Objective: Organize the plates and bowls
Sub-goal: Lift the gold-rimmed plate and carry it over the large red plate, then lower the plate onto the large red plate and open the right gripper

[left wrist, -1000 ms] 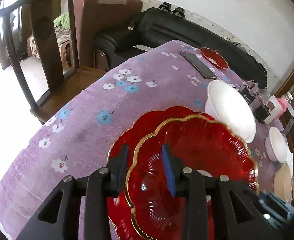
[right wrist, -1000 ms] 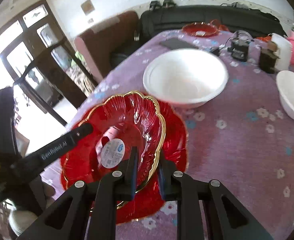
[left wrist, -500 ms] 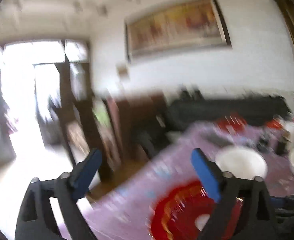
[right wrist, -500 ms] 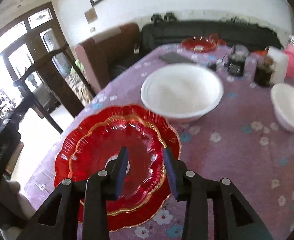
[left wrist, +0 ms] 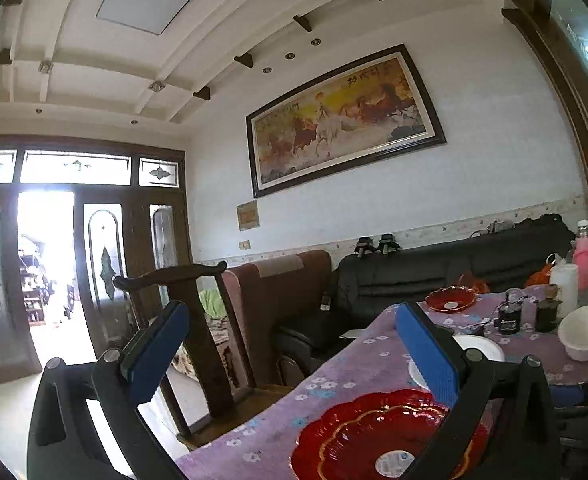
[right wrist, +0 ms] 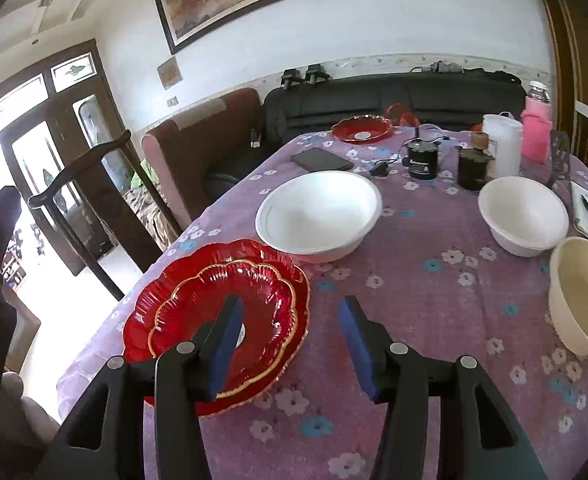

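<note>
A small gold-rimmed red plate [right wrist: 261, 292] lies nested in a larger red plate [right wrist: 145, 308] at the near left corner of the purple flowered table [right wrist: 414, 280]. My right gripper [right wrist: 290, 302] hovers just above and right of the stack, its jaws opening with nothing between them. In the left wrist view my left gripper [left wrist: 289, 312] points level past the table's edge, jaws opening wide and empty, with the stacked plates [left wrist: 358, 436] low beside its right finger. Behind the stack sits a large white bowl [right wrist: 318, 212], with a smaller white bowl [right wrist: 522, 216] and a cream bowl [right wrist: 578, 300] to the right.
Another red plate [right wrist: 361, 129] rests at the table's far edge beside a dark phone [right wrist: 322, 159]. Dark jars [right wrist: 422, 160], a white container [right wrist: 502, 144] and a pink bottle [right wrist: 536, 128] stand at the back right. A wooden chair [right wrist: 93, 184] stands left of the table.
Both grippers were shut on the small red plate's rim; they let go and it now lies in the larger plate. The left swung up and away, the right drew back and up.
</note>
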Motion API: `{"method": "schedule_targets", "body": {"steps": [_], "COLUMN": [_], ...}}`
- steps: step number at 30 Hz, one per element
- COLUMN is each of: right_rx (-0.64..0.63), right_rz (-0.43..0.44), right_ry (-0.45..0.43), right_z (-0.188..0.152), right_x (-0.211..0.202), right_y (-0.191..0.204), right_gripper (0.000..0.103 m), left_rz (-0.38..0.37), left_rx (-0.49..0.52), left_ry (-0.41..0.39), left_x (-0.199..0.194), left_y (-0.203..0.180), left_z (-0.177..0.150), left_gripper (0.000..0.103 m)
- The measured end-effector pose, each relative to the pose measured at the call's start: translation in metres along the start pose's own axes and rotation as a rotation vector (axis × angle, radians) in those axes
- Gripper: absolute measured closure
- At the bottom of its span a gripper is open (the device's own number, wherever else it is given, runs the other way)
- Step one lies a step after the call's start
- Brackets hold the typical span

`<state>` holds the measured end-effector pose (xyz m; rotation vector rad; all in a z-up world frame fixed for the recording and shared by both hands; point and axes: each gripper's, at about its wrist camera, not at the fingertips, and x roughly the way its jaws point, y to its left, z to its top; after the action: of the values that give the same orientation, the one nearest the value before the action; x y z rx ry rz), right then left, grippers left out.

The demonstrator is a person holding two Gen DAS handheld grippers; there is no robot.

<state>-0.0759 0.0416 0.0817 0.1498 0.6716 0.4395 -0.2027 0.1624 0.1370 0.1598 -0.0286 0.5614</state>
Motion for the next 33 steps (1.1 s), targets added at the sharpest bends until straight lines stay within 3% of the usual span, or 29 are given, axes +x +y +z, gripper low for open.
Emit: {"method": "schedule_targets", "body": {"steps": [16,25,30,33], "right_rx": [0.022,0.044,0.044,0.030], "right_rz": [-0.016,-0.033,-0.046,-0.074], "right_ry": [-0.063,-0.070,-0.080,-0.118], "right_z": [-0.012,-0.016,-0.012,0.001], "right_x": [-0.044,-0.054,-0.064,-0.082], "right_y": [-0.015,-0.028,-0.036,-0.045], "right_gripper": [0.039,0.036,0.035,0.035], "left_rz": [-0.037,-0.066,-0.135,-0.213], "left_rx": [-0.025,-0.014,-0.013,-0.037], "left_ry": [-0.060,-0.054,0.011,0.018], "left_x": [-0.029,-0.036,-0.026,-0.017], "left_y": [-0.009,-0.015,-0.012,0.006], "left_z": [0.010,0.012,0.022,0.051], "left_gripper": [0.000,0.000,0.000,0.000]}}
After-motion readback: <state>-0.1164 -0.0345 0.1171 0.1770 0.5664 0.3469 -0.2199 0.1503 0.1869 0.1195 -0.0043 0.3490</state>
